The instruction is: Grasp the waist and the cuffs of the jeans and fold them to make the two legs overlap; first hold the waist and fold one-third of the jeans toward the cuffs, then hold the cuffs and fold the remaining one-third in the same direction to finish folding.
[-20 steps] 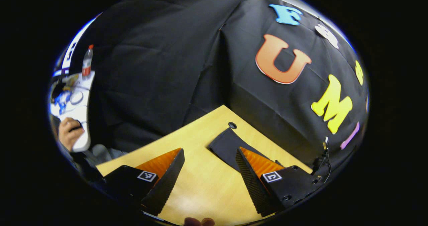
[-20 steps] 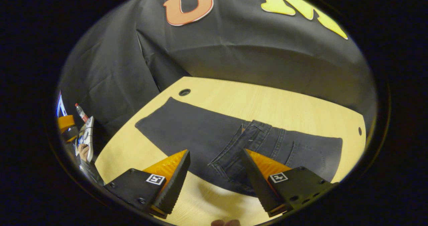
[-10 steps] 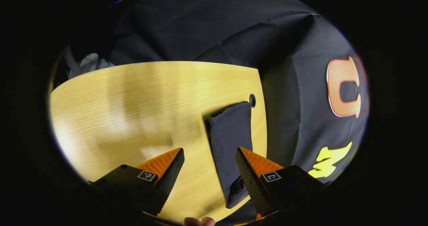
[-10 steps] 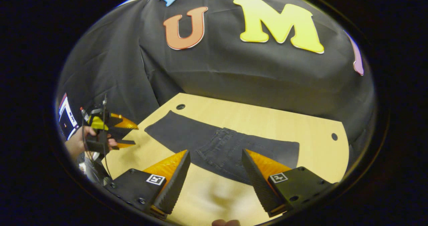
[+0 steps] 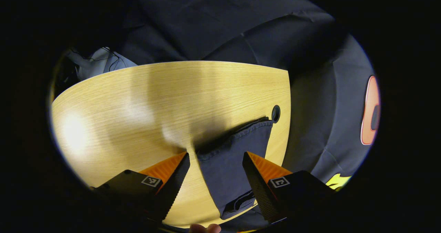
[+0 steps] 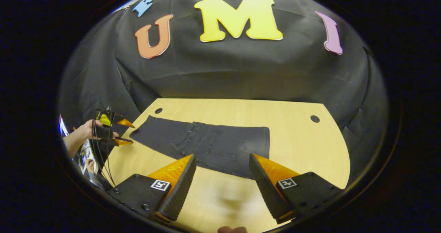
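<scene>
Dark jeans [image 6: 206, 145] lie flat across the wooden table [image 6: 296, 140], legs overlapping, with the waist part folded over so a back pocket faces up. The cuff end [image 5: 234, 153] points to the left in the right gripper view. My left gripper [image 5: 215, 178] is open just above that cuff end, the cloth showing between its fingers. It also shows at the table's left edge as the left gripper [image 6: 132, 133], held by a hand [image 6: 84, 131]. My right gripper [image 6: 222, 181] is open, back from the jeans' near edge and above bare table.
Round cable holes sit near the table's corners: a hole [image 5: 276, 113] by the cuffs and another hole [image 6: 315, 118] at the far right. A pale cloth with cables [image 5: 100, 60] lies beyond the table [image 5: 137, 105]. Black booth wall stands behind.
The left gripper swung round and closed in on the cuff end, now between its fingers. The right gripper drew back from the waist, leaving the jeans smaller in view; both stayed open.
</scene>
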### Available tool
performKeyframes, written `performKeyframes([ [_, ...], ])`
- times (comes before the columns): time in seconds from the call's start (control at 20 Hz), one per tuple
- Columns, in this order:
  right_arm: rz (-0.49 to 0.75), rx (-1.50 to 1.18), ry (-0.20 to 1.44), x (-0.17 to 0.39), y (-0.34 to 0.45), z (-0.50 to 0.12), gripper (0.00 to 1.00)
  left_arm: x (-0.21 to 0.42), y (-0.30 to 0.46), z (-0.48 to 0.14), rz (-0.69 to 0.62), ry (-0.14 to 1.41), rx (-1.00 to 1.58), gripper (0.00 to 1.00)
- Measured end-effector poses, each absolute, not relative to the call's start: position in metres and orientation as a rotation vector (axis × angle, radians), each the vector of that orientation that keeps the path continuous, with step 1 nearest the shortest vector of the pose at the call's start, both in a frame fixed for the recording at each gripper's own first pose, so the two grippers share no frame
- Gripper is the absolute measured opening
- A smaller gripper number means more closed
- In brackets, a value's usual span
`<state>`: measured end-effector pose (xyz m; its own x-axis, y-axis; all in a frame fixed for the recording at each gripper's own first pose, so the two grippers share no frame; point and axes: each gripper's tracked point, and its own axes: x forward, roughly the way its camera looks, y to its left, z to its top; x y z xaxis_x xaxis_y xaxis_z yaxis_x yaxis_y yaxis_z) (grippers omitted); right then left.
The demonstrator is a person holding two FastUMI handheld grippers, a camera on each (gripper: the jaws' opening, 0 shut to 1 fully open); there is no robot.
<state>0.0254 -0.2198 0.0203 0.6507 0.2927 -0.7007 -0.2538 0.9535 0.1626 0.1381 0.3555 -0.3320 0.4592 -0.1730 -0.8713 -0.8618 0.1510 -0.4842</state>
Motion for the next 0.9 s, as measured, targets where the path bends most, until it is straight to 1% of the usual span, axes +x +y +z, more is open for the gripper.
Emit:
performKeyframes([
  [0.25, 0.296, 0.066, 0.813, 0.031, -0.230, 0.015, 0.97, 0.151, 0.354, -0.339, 0.708, 1.018, -1.381, 0.99],
  [0.3, 0.290, 0.075, 0.822, 0.033, -0.231, 0.011, 0.97, 0.152, 0.356, -0.340, 0.731, 1.021, -1.386, 1.00],
  [0.35, 0.284, 0.090, 0.832, 0.033, -0.235, 0.007, 0.97, 0.156, 0.356, -0.340, 0.745, 1.018, -1.396, 0.98],
  [0.4, 0.277, 0.104, 0.841, 0.035, -0.237, 0.004, 0.97, 0.158, 0.357, -0.340, 0.766, 1.016, -1.399, 0.99],
  [0.5, 0.258, 0.119, 0.854, 0.036, -0.243, -0.002, 0.97, 0.156, 0.356, -0.343, 0.816, 1.046, -1.364, 1.00],
  [0.55, 0.248, 0.127, 0.865, 0.035, -0.246, -0.008, 0.97, 0.154, 0.355, -0.347, 0.837, 1.069, -1.313, 0.98],
  [0.65, 0.228, 0.159, 0.897, 0.035, -0.254, -0.020, 0.97, 0.145, 0.352, -0.354, 0.871, 1.143, -1.176, 0.89],
  [0.7, 0.214, 0.176, 0.909, 0.035, -0.258, -0.025, 0.97, 0.145, 0.351, -0.355, 0.870, 1.165, -1.125, 0.80],
  [0.75, 0.200, 0.192, 0.916, 0.035, -0.265, -0.029, 0.97, 0.142, 0.350, -0.356, 0.885, 1.188, -1.089, 0.76],
  [0.85, 0.172, 0.213, 0.923, 0.033, -0.280, -0.035, 0.97, 0.143, 0.350, -0.358, 0.909, 1.162, -1.091, 0.61],
  [0.9, 0.156, 0.223, 0.924, 0.031, -0.287, -0.037, 0.97, 0.146, 0.347, -0.359, 0.906, 1.143, -1.116, 0.51],
])
